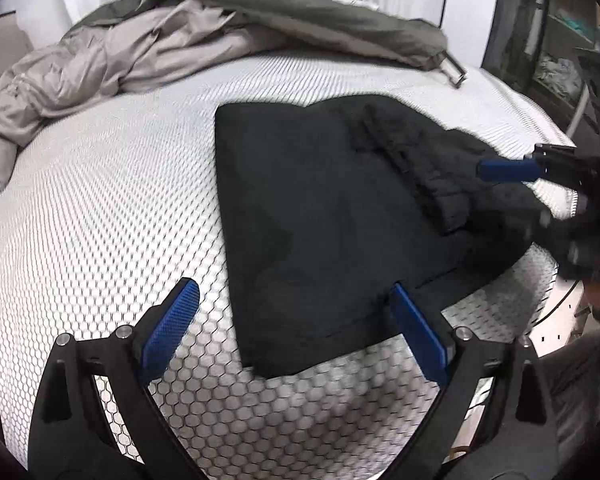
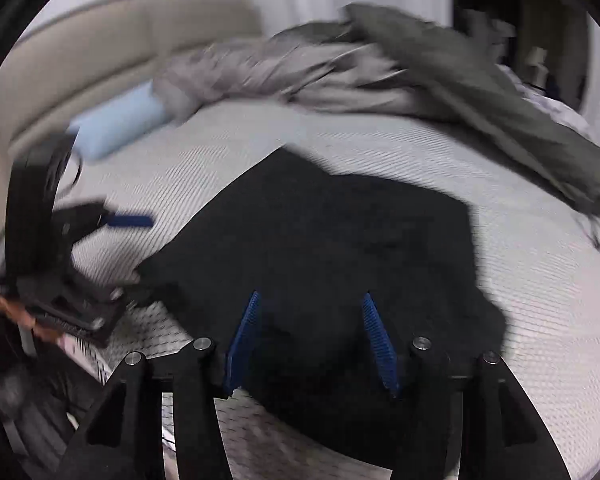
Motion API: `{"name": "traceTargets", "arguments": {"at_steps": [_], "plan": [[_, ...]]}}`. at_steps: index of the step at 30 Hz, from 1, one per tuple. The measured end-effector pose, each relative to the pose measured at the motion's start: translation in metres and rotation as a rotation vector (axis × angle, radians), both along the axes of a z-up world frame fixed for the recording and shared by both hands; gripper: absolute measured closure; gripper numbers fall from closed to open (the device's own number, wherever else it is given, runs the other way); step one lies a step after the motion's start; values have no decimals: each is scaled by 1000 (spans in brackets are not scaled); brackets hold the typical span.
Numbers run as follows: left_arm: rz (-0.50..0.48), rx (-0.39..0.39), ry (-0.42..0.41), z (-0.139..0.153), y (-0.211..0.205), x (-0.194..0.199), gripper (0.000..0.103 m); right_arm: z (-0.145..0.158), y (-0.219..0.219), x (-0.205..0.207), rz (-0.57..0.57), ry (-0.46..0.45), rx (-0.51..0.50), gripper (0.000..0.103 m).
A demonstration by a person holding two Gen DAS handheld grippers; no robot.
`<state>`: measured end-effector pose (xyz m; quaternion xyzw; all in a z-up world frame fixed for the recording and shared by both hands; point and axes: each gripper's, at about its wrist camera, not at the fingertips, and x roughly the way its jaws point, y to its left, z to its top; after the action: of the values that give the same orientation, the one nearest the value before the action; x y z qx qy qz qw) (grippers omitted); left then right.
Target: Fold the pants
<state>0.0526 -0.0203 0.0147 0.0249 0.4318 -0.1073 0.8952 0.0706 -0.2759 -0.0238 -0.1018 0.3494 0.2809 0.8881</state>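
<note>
The black pants lie folded on the white honeycomb-patterned mattress, with the ribbed waistband bunched on top at the right. My left gripper is open and empty, just above the near left corner of the pants. My right gripper is open, its blue fingers spread over the near edge of the pants, holding nothing. The right gripper also shows in the left wrist view above the waistband. The left gripper shows blurred in the right wrist view.
A heap of beige and grey-green clothes lies at the far side of the mattress. A light blue pillow rests by the beige headboard. Shelves stand past the right edge of the bed.
</note>
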Motion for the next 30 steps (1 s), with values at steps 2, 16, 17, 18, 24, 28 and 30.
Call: {"name": "traceTargets", "arguments": {"at_steps": [2,16,17,18,24,28,30], "plan": [[6,2,36,-11,4,1,8,-13,20,5,12,14,-61,49],[-8,-21,82,-16,17,1,7,-5,-111,13,-383,156,156,65],[-6,-16,74,-13,16,0,7,-3,-128,12,-385,165,230,64],[-6,-14,62,-9,14,0,7,-2,-143,11,-378,175,309,64],[22,-65,-2,13,16,1,7,-14,-158,18,-267,258,475,65],[58,-78,-5,15,22,6,7,-9,-141,16,-221,240,454,65],[55,-78,0,15,22,6,7,-5,-132,9,-194,218,439,65]]}}
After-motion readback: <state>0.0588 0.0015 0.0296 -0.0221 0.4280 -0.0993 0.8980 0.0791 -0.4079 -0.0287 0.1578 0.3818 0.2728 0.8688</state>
